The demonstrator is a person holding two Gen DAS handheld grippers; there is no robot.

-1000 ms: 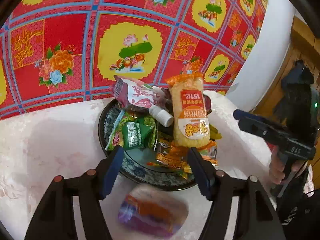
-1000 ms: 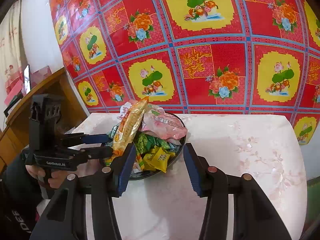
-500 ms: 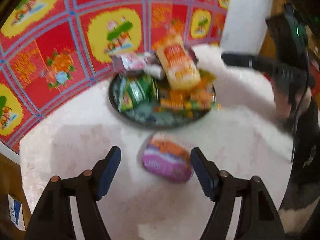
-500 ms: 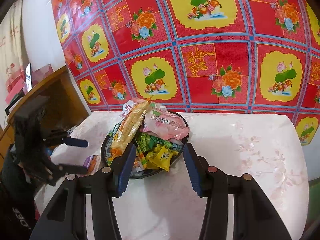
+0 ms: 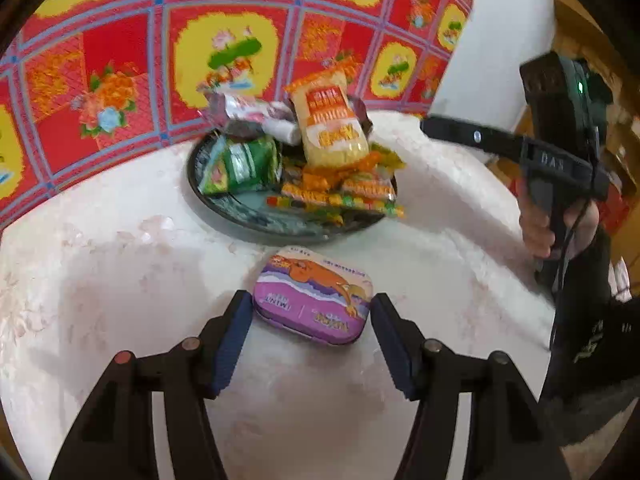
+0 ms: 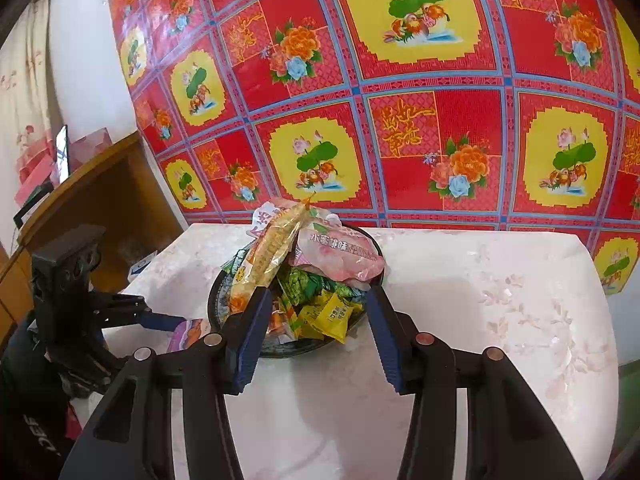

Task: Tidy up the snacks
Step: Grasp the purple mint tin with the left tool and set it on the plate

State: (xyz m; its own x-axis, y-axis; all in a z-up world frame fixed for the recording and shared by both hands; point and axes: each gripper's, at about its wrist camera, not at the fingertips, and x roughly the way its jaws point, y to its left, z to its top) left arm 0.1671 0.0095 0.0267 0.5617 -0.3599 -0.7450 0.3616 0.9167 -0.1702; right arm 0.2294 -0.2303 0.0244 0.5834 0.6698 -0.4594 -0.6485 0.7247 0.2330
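Note:
A purple mint tin [image 5: 314,300] with an orange animal on its lid lies flat on the pale table, just in front of a dark round plate [image 5: 240,210] piled with snack packets. My left gripper [image 5: 312,334] is open, its blue pads on either side of the tin's near end, apart from it. A tall yellow-orange packet [image 5: 330,124] and a green packet [image 5: 244,164] lie on the plate. My right gripper [image 6: 316,332] is open and empty, held before the plate [image 6: 296,350]. The tin [image 6: 188,332] peeks out left of it.
The marble-patterned table [image 6: 460,320] stands against a red and yellow floral wall cloth [image 6: 400,100]. A wooden cabinet [image 6: 92,196] stands to the left of the table. The right gripper and hand [image 5: 560,168] show at the right of the left wrist view.
My left gripper drew back from over the plate, leaving the tin on the table, then came forward so its open pads flank the tin. The right gripper stayed nearly still.

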